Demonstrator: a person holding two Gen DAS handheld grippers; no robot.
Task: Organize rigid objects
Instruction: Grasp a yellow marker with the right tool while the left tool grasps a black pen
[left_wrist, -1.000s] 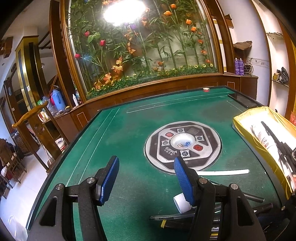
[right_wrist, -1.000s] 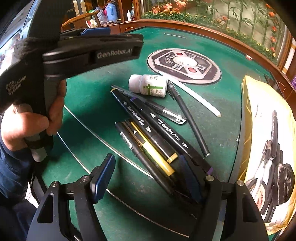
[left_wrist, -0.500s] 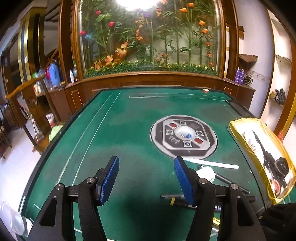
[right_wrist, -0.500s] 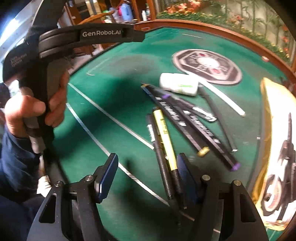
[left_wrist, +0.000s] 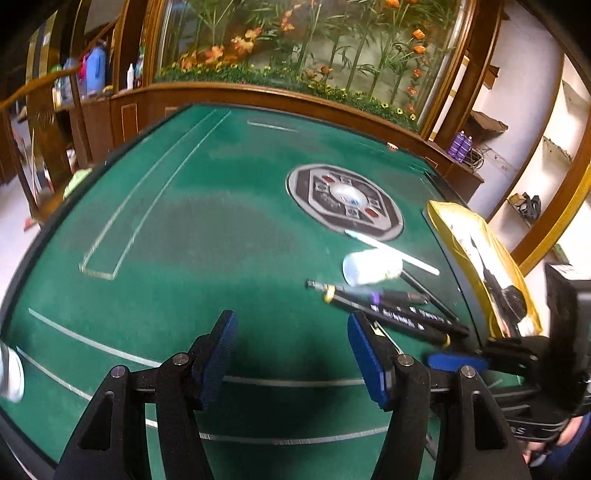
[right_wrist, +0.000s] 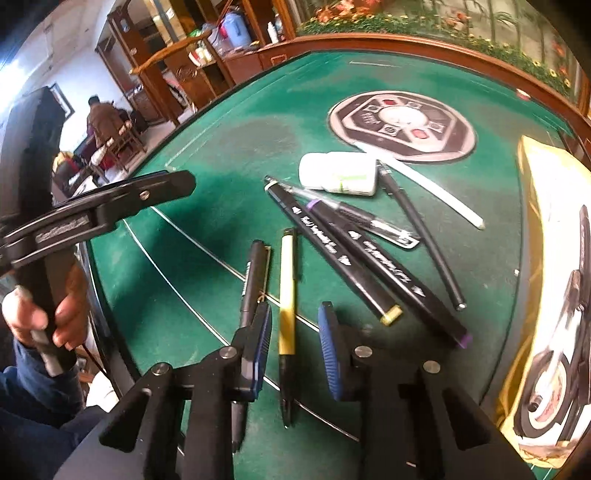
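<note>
Several pens lie loose on the green felt table (right_wrist: 229, 155). My right gripper (right_wrist: 293, 332) points down over a yellow pen (right_wrist: 287, 280); its jaws are closing with the pen between them, and a gap shows on each side. A black pen (right_wrist: 253, 280) lies just left of the left pad. Two black markers (right_wrist: 332, 251), a thin black pen (right_wrist: 421, 236), a white stick (right_wrist: 424, 188) and a white bottle (right_wrist: 338, 173) lie farther off. My left gripper (left_wrist: 291, 343) is open over bare felt, left of the pile.
A yellow bag (right_wrist: 543, 258) with a printed picture lies along the table's right edge. A round control panel (left_wrist: 343, 199) sits in the table's centre. A hand (right_wrist: 55, 314) holds the left gripper at the table's near left. Wooden cabinets and a plant display stand beyond.
The right gripper's jaws have narrowed around the yellow pen, which now lies apart from the markers. The left gripper has swung and rolled, so the pile now shows on its right.
</note>
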